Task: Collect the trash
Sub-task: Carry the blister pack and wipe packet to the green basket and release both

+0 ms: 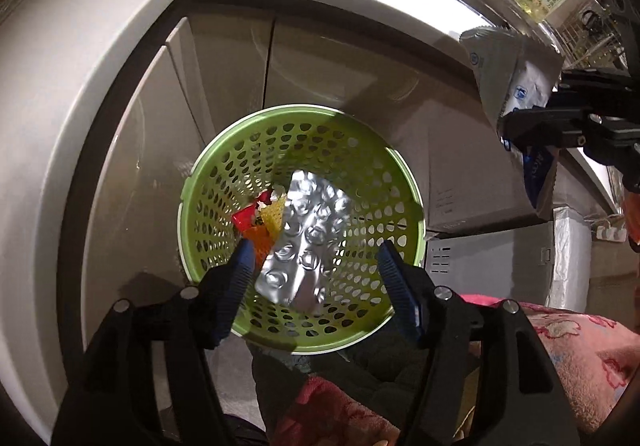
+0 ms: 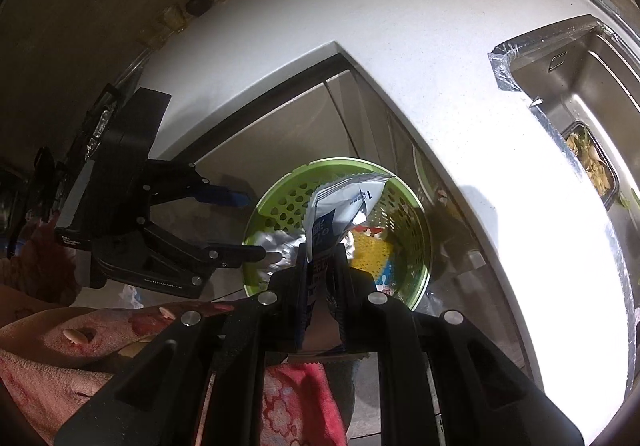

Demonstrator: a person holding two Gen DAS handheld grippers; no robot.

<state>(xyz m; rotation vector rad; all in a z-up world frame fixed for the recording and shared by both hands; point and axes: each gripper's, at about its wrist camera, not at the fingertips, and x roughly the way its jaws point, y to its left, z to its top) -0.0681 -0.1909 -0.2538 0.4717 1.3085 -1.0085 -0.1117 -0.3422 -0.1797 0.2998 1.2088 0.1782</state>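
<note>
Hovering over the green basket (image 1: 208,182), my left gripper (image 1: 314,252) gaped above a foil sheet (image 1: 304,230); my right gripper (image 2: 320,266) pinched a white-and-blue wrapper (image 2: 344,206).

The perforated basket (image 1: 208,182) looks like matt green plastic; the blister sheet (image 1: 304,238) inside is shiny crinkled foil; the bench (image 2: 400,26) is smooth, white, slightly glossy.
</note>
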